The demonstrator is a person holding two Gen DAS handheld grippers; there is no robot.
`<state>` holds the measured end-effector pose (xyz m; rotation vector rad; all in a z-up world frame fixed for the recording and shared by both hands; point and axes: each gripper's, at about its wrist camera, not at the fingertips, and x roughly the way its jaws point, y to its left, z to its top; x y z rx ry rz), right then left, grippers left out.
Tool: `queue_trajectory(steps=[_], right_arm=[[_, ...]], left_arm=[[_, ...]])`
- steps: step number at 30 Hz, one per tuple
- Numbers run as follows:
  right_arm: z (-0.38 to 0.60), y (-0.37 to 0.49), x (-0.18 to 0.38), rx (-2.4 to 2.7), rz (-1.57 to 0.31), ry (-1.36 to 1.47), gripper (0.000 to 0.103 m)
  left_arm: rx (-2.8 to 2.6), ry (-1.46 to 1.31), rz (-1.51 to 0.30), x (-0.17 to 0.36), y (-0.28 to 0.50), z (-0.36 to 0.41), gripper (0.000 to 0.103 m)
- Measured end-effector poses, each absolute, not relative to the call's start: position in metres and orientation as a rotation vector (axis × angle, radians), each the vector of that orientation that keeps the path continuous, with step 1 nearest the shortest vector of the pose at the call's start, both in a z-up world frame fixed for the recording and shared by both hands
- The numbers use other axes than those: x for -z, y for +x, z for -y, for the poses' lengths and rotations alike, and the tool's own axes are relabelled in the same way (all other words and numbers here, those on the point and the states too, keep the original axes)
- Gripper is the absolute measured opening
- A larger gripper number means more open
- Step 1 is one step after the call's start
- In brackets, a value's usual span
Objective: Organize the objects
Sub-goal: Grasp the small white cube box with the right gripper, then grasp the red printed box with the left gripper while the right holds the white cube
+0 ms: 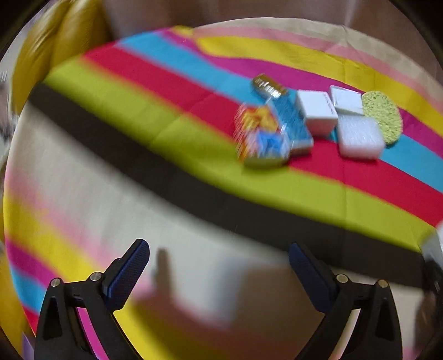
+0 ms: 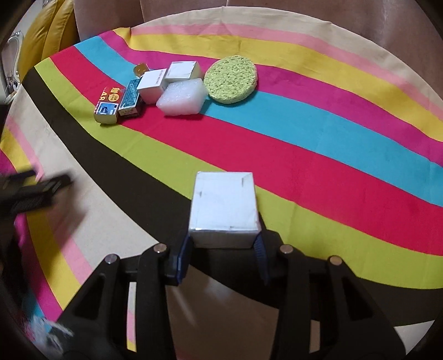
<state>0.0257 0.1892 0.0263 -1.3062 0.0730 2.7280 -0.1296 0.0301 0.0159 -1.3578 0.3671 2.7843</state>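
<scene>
My right gripper (image 2: 223, 243) is shut on a white box (image 2: 224, 207) and holds it above the green and black stripes of the cloth. My left gripper (image 1: 218, 260) is open and empty over the cream part of the cloth; it shows blurred at the left edge of the right wrist view (image 2: 30, 191). A group of objects lies on the red and blue stripes: a colourful printed box (image 2: 107, 106), a blue box (image 2: 130, 98), two white boxes (image 2: 151, 85) (image 2: 182, 70), a white foam block (image 2: 181, 97), a green oval sponge (image 2: 231, 79) and a gold item (image 2: 140, 68).
The striped cloth (image 2: 332, 155) covers the table. A yellow cushion (image 2: 41, 36) and a brown sofa back (image 2: 277, 11) stand behind it. The left wrist view is motion-blurred.
</scene>
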Motion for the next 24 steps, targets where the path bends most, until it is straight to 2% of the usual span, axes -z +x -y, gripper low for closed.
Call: queue_trajectory(steps=[4,6,7,8,9,12,14,19,21,23,24], right_arm=[[-0.19,0.027,-0.028,-2.724,-0.065,-1.305,0.044],[-0.191,0.026,-0.028,-2.727,-0.078,-1.307,0.044],[-0.191,0.026,-0.029,-2.728,-0.084,-1.307,0.045],[-0.191,0.026,-0.029,-2.729,-0.087,-1.307,0.045],[-0.192,0.026,-0.029,-2.731,-0.092,-1.306,0.045],[-0.192,0.026,-0.029,-2.731,-0.098,-1.307,0.045],[-0.192,0.026,-0.029,-2.732,-0.101,-1.306,0.045],[-0.191,0.025,-0.028,-2.73,-0.098,-1.305,0.045],[-0.191,0.025,-0.028,-2.73,-0.099,-1.305,0.045],[-0.191,0.025,-0.028,-2.729,-0.096,-1.305,0.045],[-0.191,0.025,-0.028,-2.73,-0.097,-1.305,0.045]], left_arm=[[-2.798,-1.242,-0.558,-0.013,-0.175,-0.069,0.098],[-2.815,-1.23,-0.604,-0.013,-0.194,-0.079,0.093],[-2.81,-1.229,-0.591,-0.013,-0.198,-0.079,0.079],[-2.785,-1.236,-0.528,-0.013,-0.199,-0.075,0.047],[-2.758,-1.255,-0.447,-0.013,-0.197,-0.071,0.044],[-2.693,-1.272,-0.209,-0.017,-0.163,-0.048,0.043],[-2.625,-1.247,-0.114,-0.018,-0.123,-0.032,0.043],[-2.528,-1.218,-0.11,-0.019,-0.062,-0.01,0.044],[-2.552,-1.225,-0.125,-0.02,-0.065,-0.011,0.049],[-2.582,-1.245,-0.122,-0.022,-0.074,-0.011,0.059],[-2.592,-1.251,-0.112,-0.021,-0.072,-0.009,0.061]])
